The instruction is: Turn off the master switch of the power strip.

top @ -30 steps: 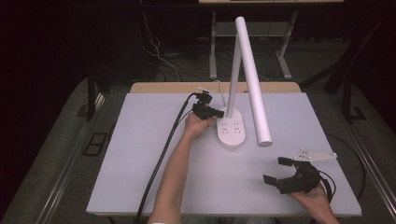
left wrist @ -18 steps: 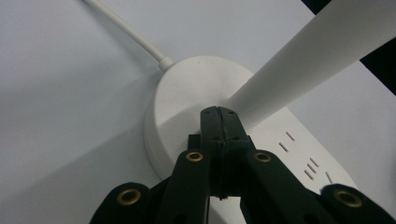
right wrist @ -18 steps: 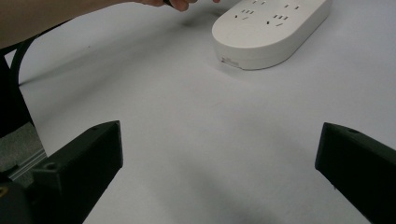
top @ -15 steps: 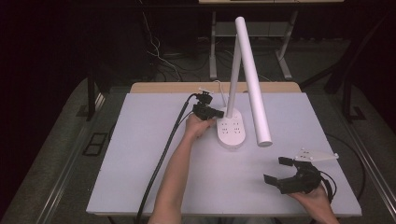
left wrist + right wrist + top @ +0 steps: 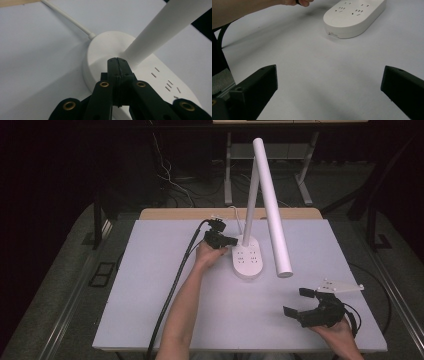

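Nothing has shifted over the last second: the left gripper (image 5: 117, 61), its jaws pressed together on nothing, stays with its tip on the lamp base (image 5: 248, 260) beside the stem, likely pressing a switch there. Right gripper (image 5: 303, 303) waits wide open and empty, nearer the person than that base on the counter (image 5: 150, 285).

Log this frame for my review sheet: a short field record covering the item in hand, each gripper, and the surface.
item: white desk lamp with sockets in its oval base
left gripper: jaws shut, tips on the base top beside the lamp stem
right gripper: jaws wide open, nothing between them, near the table's front right corner
surface: pale table
cord: white lead runs from the base's rear
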Tool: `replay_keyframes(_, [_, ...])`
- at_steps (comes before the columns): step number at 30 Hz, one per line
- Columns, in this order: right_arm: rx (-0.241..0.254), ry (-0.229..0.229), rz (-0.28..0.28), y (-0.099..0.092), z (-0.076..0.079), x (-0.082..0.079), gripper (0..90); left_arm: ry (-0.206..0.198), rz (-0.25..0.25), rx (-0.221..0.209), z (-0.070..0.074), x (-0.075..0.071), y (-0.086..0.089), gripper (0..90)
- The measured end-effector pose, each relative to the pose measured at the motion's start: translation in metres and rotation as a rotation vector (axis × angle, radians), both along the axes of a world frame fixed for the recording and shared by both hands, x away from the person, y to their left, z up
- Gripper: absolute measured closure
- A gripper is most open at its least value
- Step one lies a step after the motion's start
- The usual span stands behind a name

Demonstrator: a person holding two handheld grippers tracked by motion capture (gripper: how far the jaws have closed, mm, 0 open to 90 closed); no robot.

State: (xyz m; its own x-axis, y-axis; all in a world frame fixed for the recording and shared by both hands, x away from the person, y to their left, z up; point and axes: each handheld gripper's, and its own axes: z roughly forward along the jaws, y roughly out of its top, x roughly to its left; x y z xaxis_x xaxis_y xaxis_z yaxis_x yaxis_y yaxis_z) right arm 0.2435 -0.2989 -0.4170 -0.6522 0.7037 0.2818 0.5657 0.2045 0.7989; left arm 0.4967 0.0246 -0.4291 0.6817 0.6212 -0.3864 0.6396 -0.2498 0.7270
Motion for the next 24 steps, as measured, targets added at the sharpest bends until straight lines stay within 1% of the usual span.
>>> replay_keyframes(1, [-0.002, -0.007, 0.0, -0.001, 0.0, 0.001, 0.1, 0.0, 0.0, 0.0, 0.0, 0.0, 0.0, 89.9])
replay_keyframes(2, [-0.002, -0.007, 0.0, -0.001, 0.0, 0.001, 0.1, -0.004, 0.012, -0.022, 0.001, -0.001, 0.002, 89.9])
replay_keyframes(3, [-0.004, 0.0, -0.001, -0.002, 0.0, 0.001, 0.1, -0.012, -0.006, -0.016, 0.003, -0.001, 0.007, 89.9])
replay_keyframes(5, [-0.003, -0.002, -0.003, -0.002, 0.0, 0.0, 0.1, -0.019, 0.0, -0.043, 0.006, -0.003, 0.01, 89.8])
replay_keyframes(7, [-0.002, -0.006, -0.007, -0.003, 0.0, 0.0, 0.1, -0.032, -0.012, -0.055, 0.009, -0.004, 0.014, 89.4])
replay_keyframes(8, [-0.002, -0.006, -0.007, -0.003, 0.0, 0.0, 0.1, -0.046, -0.018, -0.051, 0.011, -0.005, 0.016, 89.4])
replay_keyframes(10, [-0.003, -0.007, -0.007, -0.003, 0.0, 0.0, 0.1, -0.057, -0.019, -0.063, 0.014, -0.008, 0.017, 89.3])
replay_keyframes(11, [-0.002, -0.004, -0.008, -0.003, 0.0, 0.0, 0.1, -0.063, -0.018, -0.063, 0.015, -0.01, 0.018, 88.4])
replay_keyframes(12, [-0.003, -0.004, -0.008, -0.004, 0.0, 0.0, 0.1, -0.067, -0.028, -0.052, 0.016, -0.012, 0.019, 86.6])
replay_keyframes(15, [-0.004, -0.003, -0.008, -0.004, 0.0, 0.0, 0.1, -0.081, -0.038, -0.029, 0.019, -0.016, 0.023, 86.2])
replay_keyframes(19, [-0.004, -0.003, -0.009, -0.004, 0.0, 0.0, 0.1, -0.087, -0.023, -0.051, 0.024, -0.022, 0.029, 85.0])
replay_keyframes(22, [-0.006, -0.001, -0.008, -0.004, -0.001, 0.001, 0.1, -0.088, -0.016, -0.064, 0.028, -0.027, 0.032, 80.9])
replay_keyframes(24, [-0.006, -0.003, -0.007, -0.003, -0.001, 0.001, 0.1, -0.077, -0.022, -0.063, 0.032, -0.029, 0.035, 70.2])
